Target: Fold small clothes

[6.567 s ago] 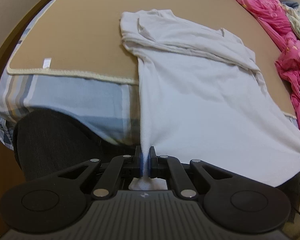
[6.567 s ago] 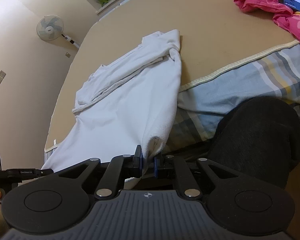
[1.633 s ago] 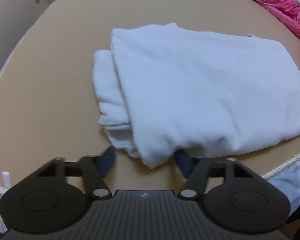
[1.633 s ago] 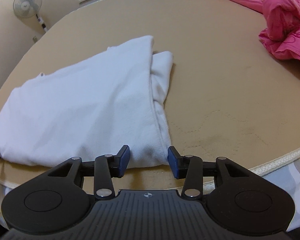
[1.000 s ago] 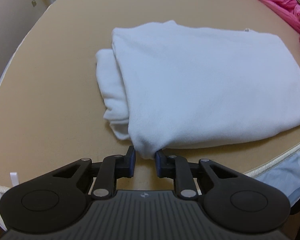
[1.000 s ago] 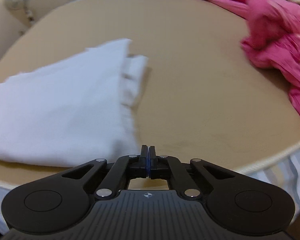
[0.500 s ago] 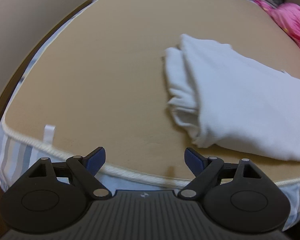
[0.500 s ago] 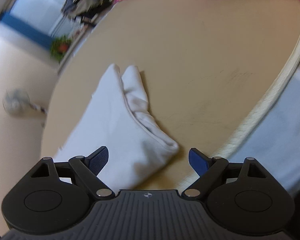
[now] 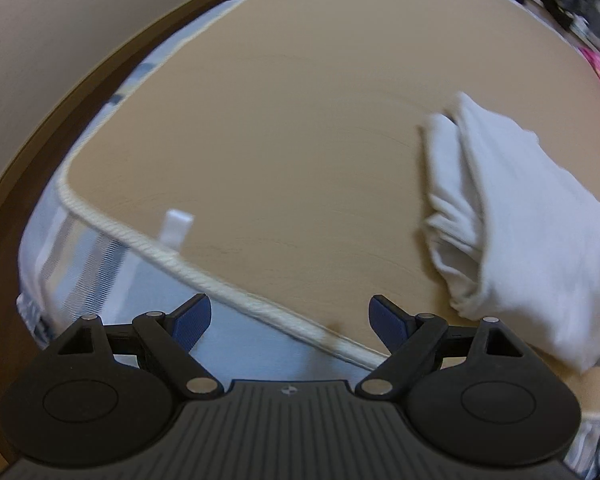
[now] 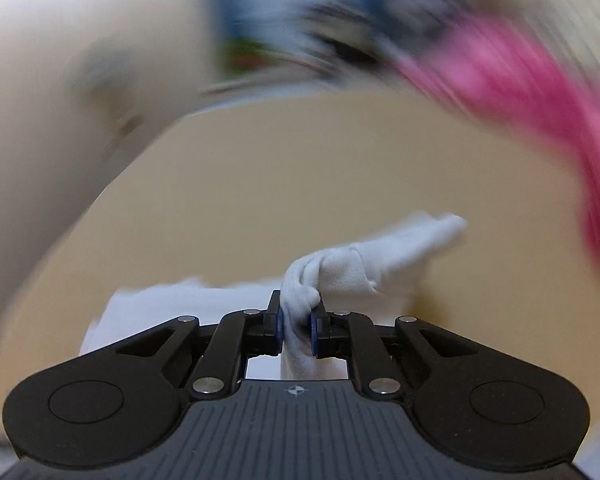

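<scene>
A folded white garment [image 9: 520, 220] lies on the tan mat [image 9: 280, 140], at the right of the left wrist view. My left gripper [image 9: 290, 312] stands open over the mat's near edge, left of the garment, with nothing between its fingers. In the blurred right wrist view my right gripper [image 10: 296, 320] has its jaws closing on a bunched end of the white garment [image 10: 380, 256]. The pads press on the cloth, which rises off the mat [image 10: 260, 160] beyond the fingertips.
A cream cord border [image 9: 220, 288] and a white tag [image 9: 176, 226] mark the mat's near edge, with striped sheet below. A dark wooden bed frame [image 9: 60, 100] curves along the left. Pink bedding [image 10: 520, 80] lies at the far right.
My left gripper has drifted left, away from the garment, and stays open. My right gripper has swung fast, shut on the garment's end and lifted it.
</scene>
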`<state>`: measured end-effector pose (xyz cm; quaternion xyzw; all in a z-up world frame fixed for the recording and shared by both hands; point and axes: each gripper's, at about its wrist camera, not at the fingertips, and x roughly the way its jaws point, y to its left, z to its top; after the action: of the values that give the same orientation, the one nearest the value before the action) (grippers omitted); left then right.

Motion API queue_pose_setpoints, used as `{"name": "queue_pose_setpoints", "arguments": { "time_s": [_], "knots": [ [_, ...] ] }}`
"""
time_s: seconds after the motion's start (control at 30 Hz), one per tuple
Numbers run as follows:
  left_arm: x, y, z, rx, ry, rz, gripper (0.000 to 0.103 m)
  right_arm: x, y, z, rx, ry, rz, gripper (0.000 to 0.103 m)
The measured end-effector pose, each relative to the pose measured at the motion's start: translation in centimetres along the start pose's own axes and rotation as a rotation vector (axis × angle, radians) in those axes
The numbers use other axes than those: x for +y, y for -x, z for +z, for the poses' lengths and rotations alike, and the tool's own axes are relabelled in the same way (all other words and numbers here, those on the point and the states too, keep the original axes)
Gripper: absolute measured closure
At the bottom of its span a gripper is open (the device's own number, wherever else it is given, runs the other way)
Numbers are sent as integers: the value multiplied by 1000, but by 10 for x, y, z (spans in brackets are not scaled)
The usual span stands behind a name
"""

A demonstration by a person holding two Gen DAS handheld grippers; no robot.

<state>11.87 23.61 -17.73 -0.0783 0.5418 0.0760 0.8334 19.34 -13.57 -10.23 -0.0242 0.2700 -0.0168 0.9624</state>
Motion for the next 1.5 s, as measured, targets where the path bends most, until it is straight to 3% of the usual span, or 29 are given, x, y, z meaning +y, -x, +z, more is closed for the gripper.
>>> {"name": "queue_pose_setpoints", "arguments": {
  "time_s": [0.1, 0.17, 0.2, 0.23, 0.27, 0.33, 0.4, 0.43, 0.57, 0.67, 0.73, 0.8, 0.87, 0.97, 1.0, 1.07, 1.23, 1.4, 1.5],
  "knots": [
    [18, 1, 2, 1, 36, 2, 13, 100, -13, -14, 35, 256, 142, 91],
    [27, -1, 3, 11, 54, -5, 13, 152, -31, -44, 146, 372, 231, 85],
    [31, -3, 3, 22, 62, -8, 13, 169, -40, -60, 211, 405, 266, 79],
    [32, -6, 3, 35, 64, -10, 13, 181, -47, -76, 281, 427, 292, 63],
    [32, -8, 3, 45, 61, -14, 13, 184, -46, -87, 298, 424, 295, 58],
    [28, -7, 1, 42, 51, -33, 13, 170, -28, -95, 252, 386, 323, 52],
    [18, -5, -1, 32, 36, -69, 13, 142, -8, -92, 252, 301, 384, 52],
    [10, -2, -1, 26, 24, -93, 13, 123, -1, -90, 245, 248, 374, 52],
    [-34, 12, -2, -17, -57, -199, 13, 58, 6, -77, 184, 104, 184, 53],
    [-69, 22, -6, -31, -121, -280, 13, 36, -5, -82, 226, 38, 83, 52],
    [-90, 11, -7, -32, -171, -195, 12, 38, -20, -93, 281, 36, 125, 53],
    [-94, -15, -7, 9, -200, -35, 12, 49, -32, -107, 359, 80, 151, 53],
    [-69, -31, -5, 59, -116, 3, 12, 53, -27, -113, 371, 116, 167, 52],
    [-30, -33, -7, 52, -53, 138, 15, 37, -21, -104, 396, 65, 226, 50],
    [-18, -31, -7, 66, -20, 118, 15, 28, -20, -100, 401, 32, 241, 48],
    [-7, -21, -9, 80, 40, 31, 15, 7, -21, -85, 406, -27, 254, 34],
    [-41, 11, -18, 35, 33, -155, 14, -30, -56, -50, 422, -79, 244, 24],
    [-99, 8, -23, 67, 9, -239, 12, -34, -87, -39, 436, -32, 216, 22],
    [-116, -8, -27, 111, 23, -231, 12, -39, -103, -38, 451, -41, 222, 20]
  ]
}}
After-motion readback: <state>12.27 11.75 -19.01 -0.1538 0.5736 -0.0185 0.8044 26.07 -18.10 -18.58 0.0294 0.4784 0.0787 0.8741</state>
